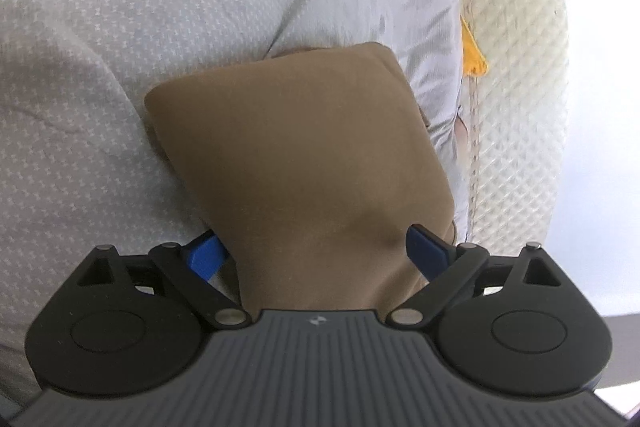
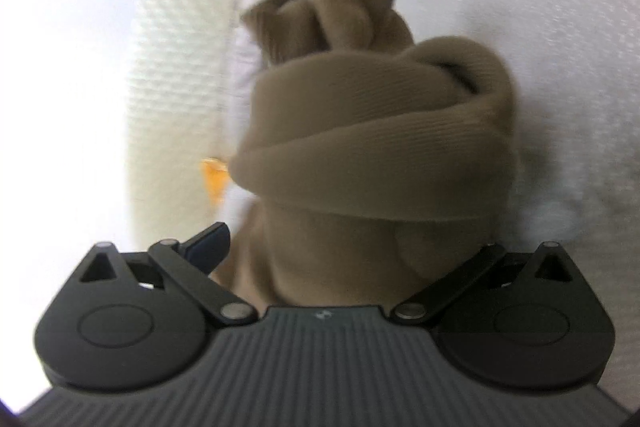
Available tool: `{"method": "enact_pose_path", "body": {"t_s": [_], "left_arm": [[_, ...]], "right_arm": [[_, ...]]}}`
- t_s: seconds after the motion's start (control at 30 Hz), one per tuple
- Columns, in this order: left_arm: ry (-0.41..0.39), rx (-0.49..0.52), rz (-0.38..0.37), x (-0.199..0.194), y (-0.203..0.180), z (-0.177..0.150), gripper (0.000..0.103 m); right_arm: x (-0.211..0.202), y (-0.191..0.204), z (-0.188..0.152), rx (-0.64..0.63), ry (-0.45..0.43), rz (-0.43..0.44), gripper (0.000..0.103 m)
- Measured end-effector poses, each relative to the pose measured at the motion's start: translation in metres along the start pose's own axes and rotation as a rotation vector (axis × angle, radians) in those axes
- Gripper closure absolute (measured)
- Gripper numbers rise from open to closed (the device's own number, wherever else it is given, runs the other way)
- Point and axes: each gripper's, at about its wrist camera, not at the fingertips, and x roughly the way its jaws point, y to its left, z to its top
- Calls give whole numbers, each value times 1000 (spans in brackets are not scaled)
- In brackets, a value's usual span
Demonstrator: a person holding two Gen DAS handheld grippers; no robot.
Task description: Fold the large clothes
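A brown garment (image 1: 304, 155) lies on a pale patterned bed sheet (image 1: 120, 27). In the left wrist view it is a flat folded slab that runs between my left gripper's (image 1: 316, 251) blue fingers (image 1: 206, 253), which stand wide apart beside the cloth. In the right wrist view the same brown garment (image 2: 372, 155) is bunched in thick rolls right in front of my right gripper (image 2: 344, 247). Its left blue finger (image 2: 210, 241) shows at the cloth's edge. The right finger is hidden under the cloth. The view is blurred.
A cream quilted mattress edge (image 1: 516, 87) runs along the right of the left wrist view, with a small orange tag (image 1: 472, 55) on it. The same quilted edge (image 2: 180, 67) and orange tag (image 2: 214, 179) show left in the right wrist view.
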Motion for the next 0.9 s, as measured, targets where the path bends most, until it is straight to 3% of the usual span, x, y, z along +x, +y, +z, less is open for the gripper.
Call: {"method": "enact_pose_path", "body": {"t_s": [0.17, 0.33, 0.47, 0.7, 0.9], "left_arm": [[-38, -58, 45, 17, 1, 7, 7], [-63, -6, 115, 22, -6, 6, 2], [-75, -13, 121, 30, -8, 9, 2], [-76, 17, 115, 37, -20, 13, 2], [-93, 48, 85, 37, -37, 14, 2]], "right_arm": [[3, -1, -5, -40, 5, -50, 0], [11, -9, -9, -40, 22, -132, 0], [23, -9, -12, -86, 28, -191, 0], [20, -20, -10, -60, 25, -168, 0], [2, -29, -9, -4, 17, -75, 0]]}}
